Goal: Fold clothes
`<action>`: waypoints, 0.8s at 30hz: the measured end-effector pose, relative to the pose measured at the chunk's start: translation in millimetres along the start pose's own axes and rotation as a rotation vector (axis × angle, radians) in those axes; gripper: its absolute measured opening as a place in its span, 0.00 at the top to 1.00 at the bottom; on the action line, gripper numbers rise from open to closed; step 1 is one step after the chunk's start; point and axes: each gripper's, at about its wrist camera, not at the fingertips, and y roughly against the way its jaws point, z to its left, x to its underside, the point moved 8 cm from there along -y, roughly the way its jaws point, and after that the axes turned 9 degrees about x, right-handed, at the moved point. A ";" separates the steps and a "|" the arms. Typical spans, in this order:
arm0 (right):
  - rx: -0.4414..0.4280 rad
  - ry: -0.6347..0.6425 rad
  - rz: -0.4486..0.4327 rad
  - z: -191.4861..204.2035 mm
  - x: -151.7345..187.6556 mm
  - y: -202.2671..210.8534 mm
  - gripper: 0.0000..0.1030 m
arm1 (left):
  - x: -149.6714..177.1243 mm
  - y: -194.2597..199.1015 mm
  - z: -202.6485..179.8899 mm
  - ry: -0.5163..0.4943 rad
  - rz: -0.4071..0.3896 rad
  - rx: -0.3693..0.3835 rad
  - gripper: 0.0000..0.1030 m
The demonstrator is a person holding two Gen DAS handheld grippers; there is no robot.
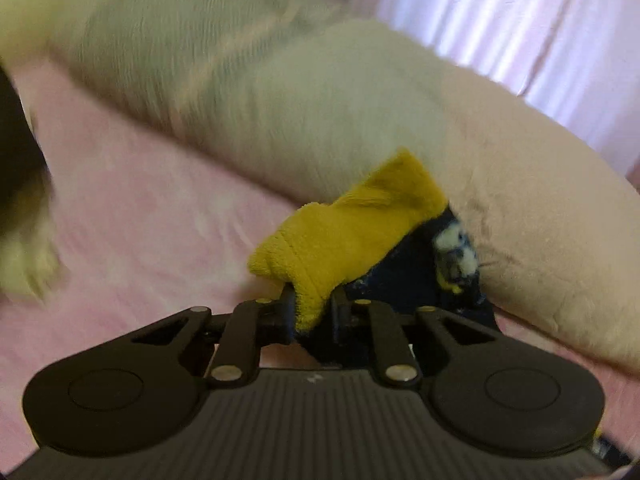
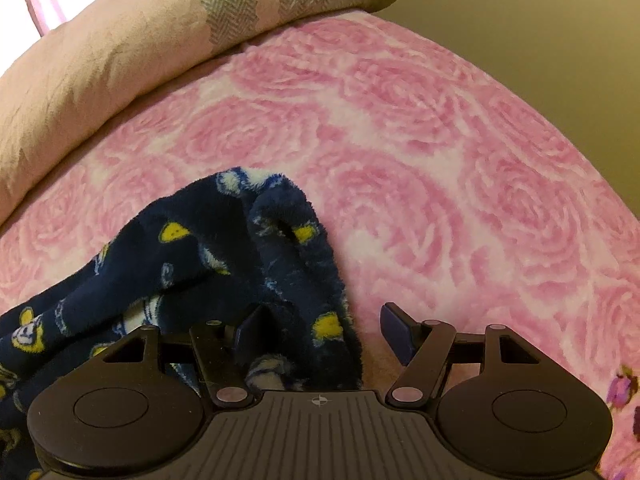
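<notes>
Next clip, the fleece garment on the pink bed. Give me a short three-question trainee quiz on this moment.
1. Which gripper is clamped on fabric?
2. True or false: the right gripper is pinching the navy fleece garment.
3. What colour is the cuff in the left gripper?

Key:
1. The left.
2. False; its jaws stand open, fleece lying loose between them.
3. Yellow, on the pink rose bedspread by the pillow.
</notes>
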 end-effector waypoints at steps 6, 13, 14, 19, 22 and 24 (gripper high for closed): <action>-0.026 0.014 0.007 10.7 -0.6 -1.6 0.34 | 52.8 -10.0 39.6 -0.181 0.279 -0.203 0.73; -0.027 0.128 -0.060 20.4 -12.5 12.2 0.34 | 59.9 26.1 31.6 -0.064 0.139 -0.262 0.73; -0.021 0.157 -0.078 20.5 -15.6 15.9 0.34 | 53.6 26.1 27.0 -0.068 0.131 -0.241 0.74; -0.045 0.261 -0.171 26.2 -27.4 35.9 0.34 | 24.3 22.4 -1.5 -0.096 0.103 -0.118 0.71; -0.100 0.344 -0.232 46.5 -32.8 45.8 0.34 | 22.5 -0.2 -46.1 -0.170 0.151 0.043 0.69; -0.148 0.409 -0.247 67.2 -30.7 45.6 0.34 | 27.0 -17.3 -84.3 -0.255 0.187 0.147 0.69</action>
